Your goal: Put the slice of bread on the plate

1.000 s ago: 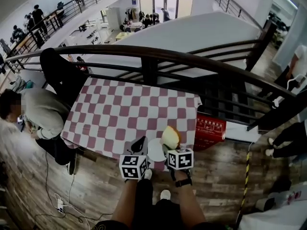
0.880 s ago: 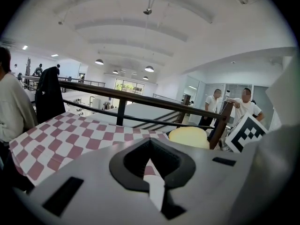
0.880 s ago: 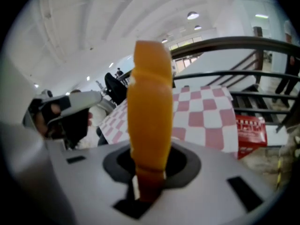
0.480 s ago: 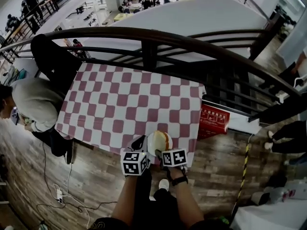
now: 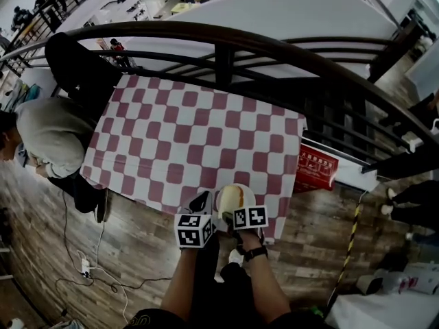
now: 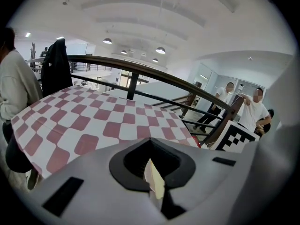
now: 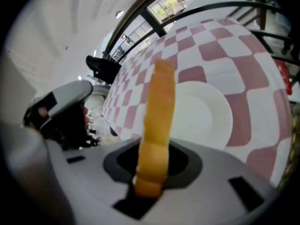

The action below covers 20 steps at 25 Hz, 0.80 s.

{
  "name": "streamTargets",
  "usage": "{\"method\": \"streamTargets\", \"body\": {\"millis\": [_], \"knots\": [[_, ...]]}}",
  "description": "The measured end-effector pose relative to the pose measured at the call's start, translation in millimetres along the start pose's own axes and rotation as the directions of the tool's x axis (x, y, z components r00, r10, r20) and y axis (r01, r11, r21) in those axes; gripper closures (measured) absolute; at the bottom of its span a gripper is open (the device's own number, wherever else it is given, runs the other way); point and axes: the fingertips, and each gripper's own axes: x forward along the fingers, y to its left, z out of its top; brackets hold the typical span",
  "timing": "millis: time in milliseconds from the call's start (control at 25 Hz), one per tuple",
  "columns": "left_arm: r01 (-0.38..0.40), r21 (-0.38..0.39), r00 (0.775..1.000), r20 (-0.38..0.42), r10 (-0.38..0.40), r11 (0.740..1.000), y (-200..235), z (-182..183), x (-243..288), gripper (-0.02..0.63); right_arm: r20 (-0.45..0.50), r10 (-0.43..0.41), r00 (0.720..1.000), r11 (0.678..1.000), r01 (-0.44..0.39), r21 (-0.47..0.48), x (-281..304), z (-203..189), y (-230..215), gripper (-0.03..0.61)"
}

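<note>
Checkered table (image 5: 185,136) standing against dark railing (image 5: 226,43); wood floor (image 5: 137,245) showing beyond table's near edge; person (image 5: 48,142) sitting beside table. Plate (image 7: 206,111) lying at table's near edge. Right gripper (image 7: 150,172) clamping slice of bread (image 7: 157,121) edge-up over plate. Left gripper (image 6: 152,172) hanging at table's near edge, jaws pressed together.

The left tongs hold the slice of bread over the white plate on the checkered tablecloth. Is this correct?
Not quite: the right tongs hold the slice of bread, as the right gripper view shows. It is over the white plate on the checkered tablecloth.
</note>
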Motion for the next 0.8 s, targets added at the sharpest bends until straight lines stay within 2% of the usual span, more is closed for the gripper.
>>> {"method": "streamTargets", "body": {"millis": [120, 200, 280, 400, 480, 600, 800], "knots": [[-0.002, -0.002, 1.0, 0.005, 0.002, 1.0, 2.7, 4.1, 1.1, 0.597, 0.005, 0.0, 1.0, 0.999, 0.0, 0.037, 2.0, 6.9, -0.2, 0.48], [0.0, -0.003, 1.0, 0.002, 0.0, 1.0, 2.9, 4.8, 2.2, 0.597, -0.044, -0.039, 0.998, 0.999, 0.038, -0.018, 4.3, 3.1, -2.1, 0.455], [0.006, -0.002, 1.0, -0.002, -0.006, 1.0, 0.9, 5.1, 3.7, 0.597, -0.087, -0.097, 0.991, 0.992, 0.089, -0.088, 5.6, -2.5, -6.8, 0.372], [0.016, 0.008, 1.0, -0.007, -0.016, 1.0, -4.4, 6.6, 6.1, 0.597, -0.064, -0.182, 0.981, 0.976, 0.172, -0.137, 0.5, -0.9, -15.4, 0.258], [0.034, 0.017, 0.999, -0.01, -0.034, 0.999, -10.0, 9.1, 7.8, 0.597, -0.051, -0.21, 0.976, 0.968, 0.2, -0.151, -4.0, 1.7, -19.5, 0.212], [0.089, 0.022, 0.996, -0.022, -0.089, 0.996, -23.5, 9.7, 10.6, 0.597, -0.051, -0.194, 0.98, 0.974, 0.186, -0.13, -10.2, 0.8, -25.3, 0.209], [0.126, 0.038, 0.991, -0.036, -0.125, 0.991, -43.6, 7.7, 12.7, 0.597, -0.023, -0.26, 0.965, 0.96, 0.256, -0.116, -31.0, -0.3, -49.4, 0.199]]}}
